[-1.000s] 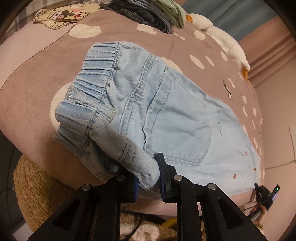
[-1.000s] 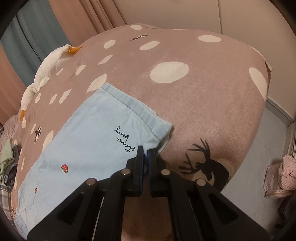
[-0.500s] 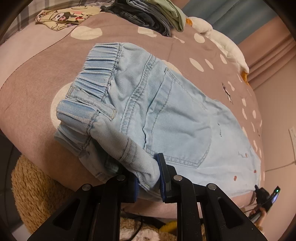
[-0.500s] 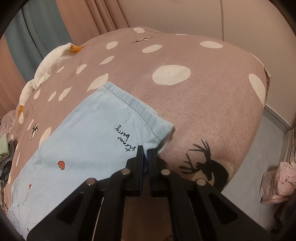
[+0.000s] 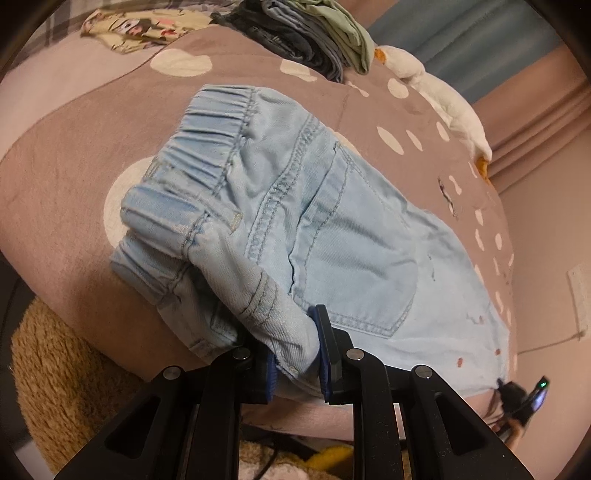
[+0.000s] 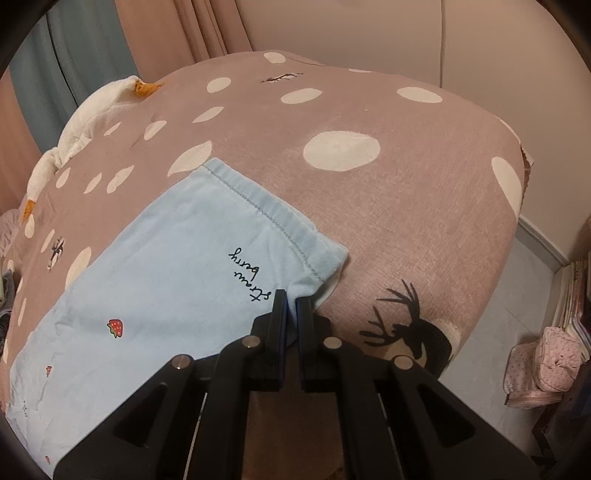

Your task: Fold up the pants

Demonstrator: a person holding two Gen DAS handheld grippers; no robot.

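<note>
Currently both grippers angle down over the spotted bedspread (image 6: 406,206): left gripper (image 5: 295,343) pinches a bunched fold of the light-blue pants (image 5: 332,229) near the waistband, right gripper (image 6: 291,302) is clamped nearly shut on the hem corner beside the "straw berry" script (image 6: 248,272).

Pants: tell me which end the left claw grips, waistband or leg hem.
The waistband end of the pants: the left claw pinches denim beside the gathered elastic.

A brown spotted bedspread (image 5: 66,177) carries light-blue pants (image 5: 351,240) and stacked folded clothes (image 5: 317,33).
</note>
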